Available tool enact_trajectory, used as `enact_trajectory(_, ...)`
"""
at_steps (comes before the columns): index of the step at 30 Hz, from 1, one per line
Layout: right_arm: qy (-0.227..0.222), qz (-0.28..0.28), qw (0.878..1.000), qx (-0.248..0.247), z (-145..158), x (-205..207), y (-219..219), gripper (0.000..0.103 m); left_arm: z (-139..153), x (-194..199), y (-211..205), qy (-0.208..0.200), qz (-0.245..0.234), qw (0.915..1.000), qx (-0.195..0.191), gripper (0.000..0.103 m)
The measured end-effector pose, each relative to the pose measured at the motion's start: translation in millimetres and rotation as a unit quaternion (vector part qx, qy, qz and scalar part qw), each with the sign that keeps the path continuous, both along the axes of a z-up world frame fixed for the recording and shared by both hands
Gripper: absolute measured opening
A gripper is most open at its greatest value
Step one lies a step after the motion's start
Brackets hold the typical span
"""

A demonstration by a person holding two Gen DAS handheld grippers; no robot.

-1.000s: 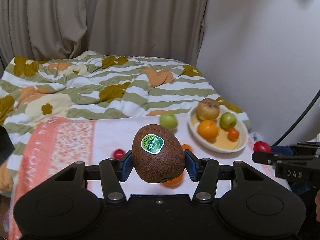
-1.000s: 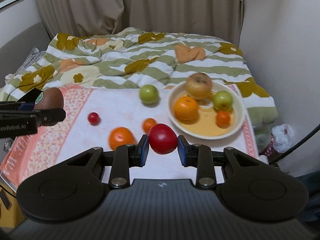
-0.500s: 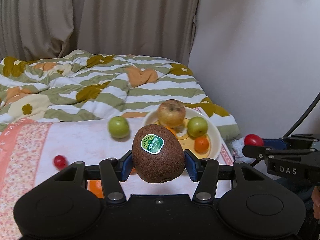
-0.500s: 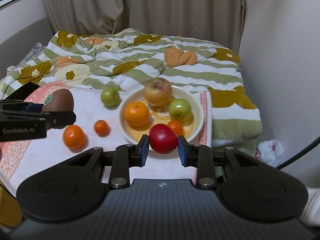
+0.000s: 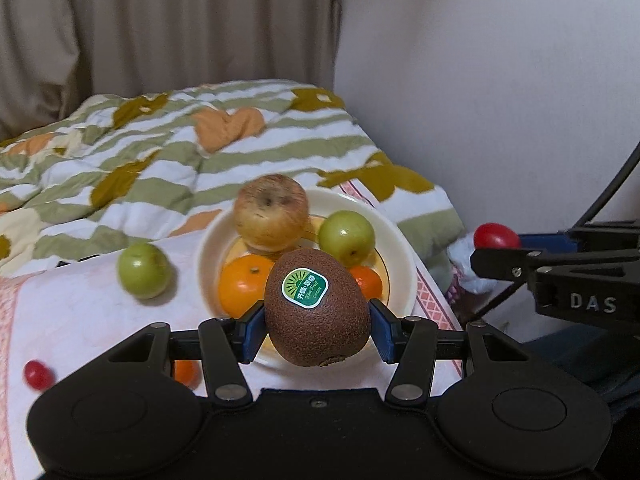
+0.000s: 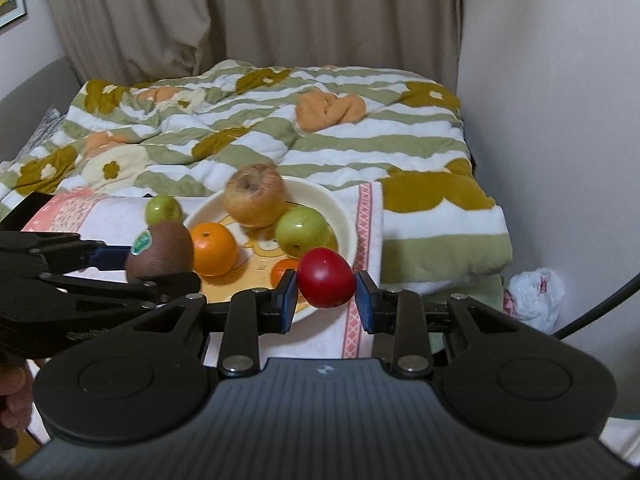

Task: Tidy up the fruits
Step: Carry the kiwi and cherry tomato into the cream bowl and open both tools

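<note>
Both grippers have closed on the bowl over the last second: it has gone from far at 1 o'clock to dead centre, directly behind the kiwi. Left gripper clenched on the kiwi, sticker up; right gripper clenched on the tomato, which hangs at the bowl's near rim at 5 o'clock. Bowl holds an apple at 12, a green fruit at 2, an orange at 8, a small orange at 4. Loose on the cloth: green fruit at 9 o'clock of the bowl, cherry tomato, one orange partly hidden. Judgement: carry almost done, release into the bowl next; free space is tight, roll-out likely
</note>
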State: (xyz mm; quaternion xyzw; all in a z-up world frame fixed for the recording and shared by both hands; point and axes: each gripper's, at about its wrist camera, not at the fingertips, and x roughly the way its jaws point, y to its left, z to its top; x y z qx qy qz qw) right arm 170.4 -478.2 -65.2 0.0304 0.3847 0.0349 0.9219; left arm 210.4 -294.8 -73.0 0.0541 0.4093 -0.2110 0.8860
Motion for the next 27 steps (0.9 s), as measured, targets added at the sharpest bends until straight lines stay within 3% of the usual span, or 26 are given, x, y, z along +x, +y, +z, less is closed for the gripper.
enact_trajectory(7, 0.02, -0.029, 0.999, 0.005, -14.4, 14.1, -12.0, 0.046, -28.1, 27.1, -20.6, 0.049, -0.027, 0.9983, 0.017, 0.057)
enact_trajectory(17, 0.034, -0.042, 0.998, 0.012, -23.1, 28.2, -10.8, 0.046, -42.2, 43.7, -28.3, 0.091, -0.035, 0.9946, 0.035, 0.059)
enact_trajectory(19, 0.034, -0.041, 0.999, 0.012, -23.4, 30.0, -9.6, 0.046, -39.3, 43.0, -26.9, 0.087, -0.037, 0.9951, 0.029, 0.069)
enact_trajectory(21, 0.034, -0.04, 0.999, 0.011, -22.7, 31.4, -8.1, 0.046, -35.1, 42.8, -26.5, 0.084, -0.04, 0.9954, 0.02, 0.09)
enact_trajectory(27, 0.03, -0.031, 0.999, 0.009, -19.0, 36.1, -4.0, 0.046, -26.9, 32.7, -20.8, 0.078, -0.038, 0.9959, 0.027, 0.092)
